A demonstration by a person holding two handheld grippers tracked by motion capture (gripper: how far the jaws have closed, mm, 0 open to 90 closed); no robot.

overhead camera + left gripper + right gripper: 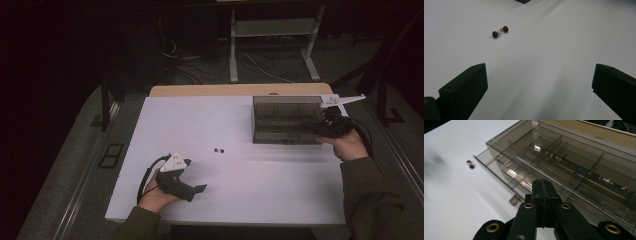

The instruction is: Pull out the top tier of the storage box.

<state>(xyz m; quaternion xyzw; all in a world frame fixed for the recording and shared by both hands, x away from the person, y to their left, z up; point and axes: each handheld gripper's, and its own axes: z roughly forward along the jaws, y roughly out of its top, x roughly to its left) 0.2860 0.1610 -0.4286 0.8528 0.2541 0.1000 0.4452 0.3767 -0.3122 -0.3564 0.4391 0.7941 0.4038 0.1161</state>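
left gripper [200, 189] rests on the table [250, 180], jaws wide apart and empty; red earrings [500, 31] lie ahead of them. right gripper [543, 195], jaws pressed together and empty, sits just beside the clear box [574, 162].

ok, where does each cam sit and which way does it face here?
High view: fixed above the person's side, looking forward and down on the white table; both forearms, left gripper, right gripper.
Left gripper view: rides the left gripper, low over the table, facing the red beads; fingers spread.
Right gripper view: rides the right gripper, facing the smoky plastic box; fingers pressed together.
Shared: beads in all three; box in high and right.
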